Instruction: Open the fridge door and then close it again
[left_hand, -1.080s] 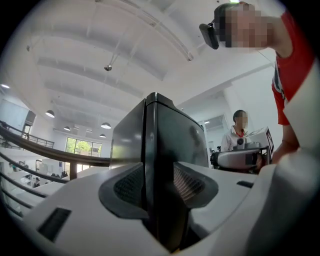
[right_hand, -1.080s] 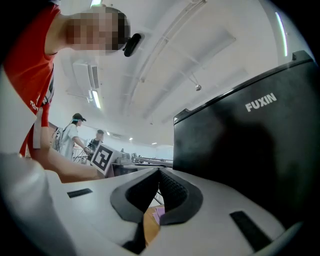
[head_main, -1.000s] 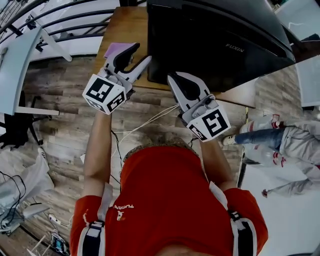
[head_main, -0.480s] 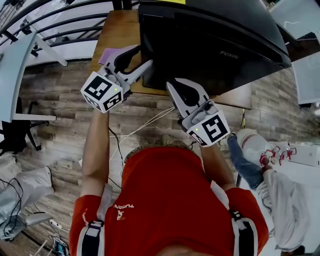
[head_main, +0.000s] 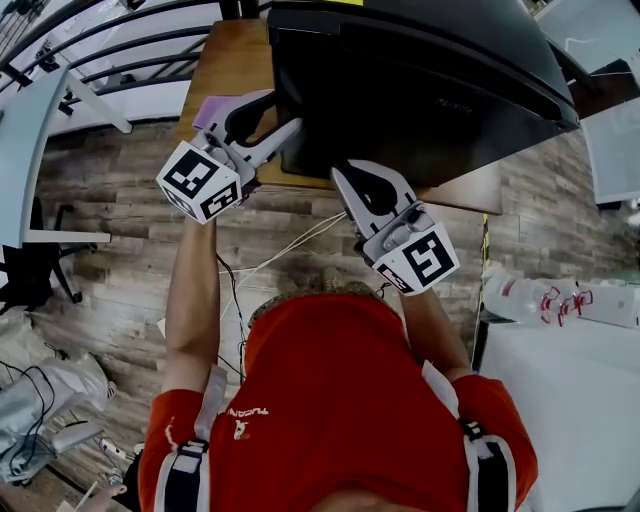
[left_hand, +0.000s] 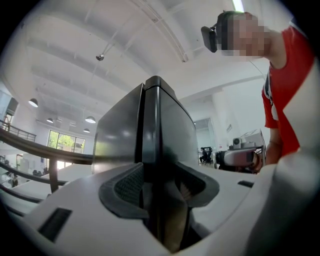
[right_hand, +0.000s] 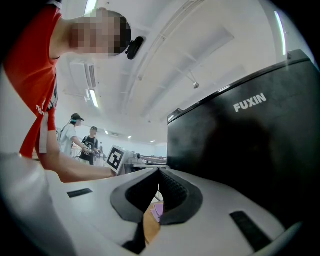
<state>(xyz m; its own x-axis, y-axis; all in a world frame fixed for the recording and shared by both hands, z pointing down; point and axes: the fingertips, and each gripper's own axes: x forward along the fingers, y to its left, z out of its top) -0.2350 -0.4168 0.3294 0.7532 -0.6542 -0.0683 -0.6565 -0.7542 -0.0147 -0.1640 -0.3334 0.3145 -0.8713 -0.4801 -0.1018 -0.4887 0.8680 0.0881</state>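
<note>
Left claw (left_hand: 159, 175): spread astride the door edge (left_hand: 150, 125) at the fridge's left corner; the far pad seems clear of it.
Right claw (right_hand: 159, 172): clenched on nothing, level, just beside the door's front.
Fridge (head_main: 430, 90): small, black and glossy, standing on the wooden surface (head_main: 235, 60); the door looks closed or nearly so.
Handling: probably rigid and slick. The seal likely resists at first, and the body may slide.
Hold: the free edge, opposite the hinge.
</note>
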